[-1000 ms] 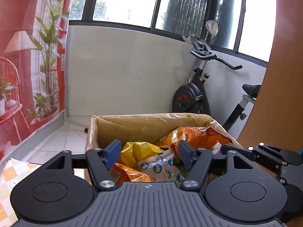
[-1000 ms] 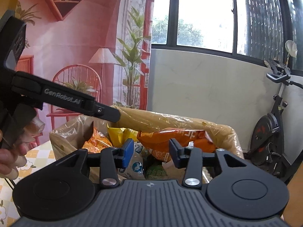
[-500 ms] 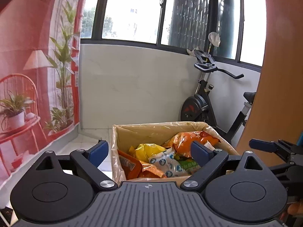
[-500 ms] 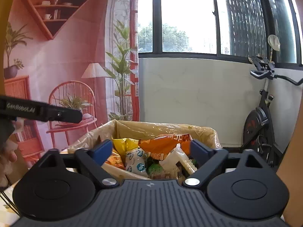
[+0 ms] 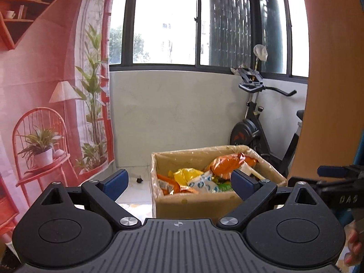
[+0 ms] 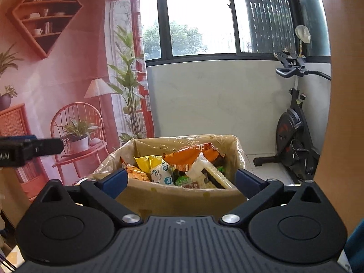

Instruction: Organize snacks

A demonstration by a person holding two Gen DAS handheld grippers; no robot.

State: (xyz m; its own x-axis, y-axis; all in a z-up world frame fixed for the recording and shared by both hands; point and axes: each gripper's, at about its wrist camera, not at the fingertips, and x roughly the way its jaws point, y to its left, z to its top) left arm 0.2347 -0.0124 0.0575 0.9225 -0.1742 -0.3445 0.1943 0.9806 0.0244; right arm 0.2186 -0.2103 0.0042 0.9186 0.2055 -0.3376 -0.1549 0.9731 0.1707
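Cardboard box (image 5: 200,201) lined with clear plastic stands ahead of the left gripper (image 5: 179,183) in the left wrist view, offset right of centre. The jaws are spread wide and hold nothing; the right blue pad (image 5: 242,184) overlaps the box's near right corner in the picture, the left pad sits over bare floor. Inside the box lie loose snacks: an orange bag (image 5: 229,163) at the back, a yellow bag (image 5: 186,174) in the middle, a white packet with blue circles (image 5: 202,183) in front of it. The right gripper (image 5: 336,182) enters from the right edge. An exercise bike (image 5: 254,125) stands behind the box against the white wall, and a red printed backdrop (image 5: 45,91) hangs on the left.

In the right wrist view the right gripper (image 6: 180,180) is likewise fully spread and empty, with the box (image 6: 177,196) framed between its pads. Visible contents: orange bag (image 6: 193,154) at the back, yellow bag (image 6: 146,160) at left, white packet with blue circles (image 6: 161,173) in the centre, a pale wrapped pack (image 6: 202,167) leaning toward the right. The left gripper (image 6: 29,149) projects in from the left edge; its jaw state cannot be told from here. The exercise bike (image 6: 293,132) stands at right.
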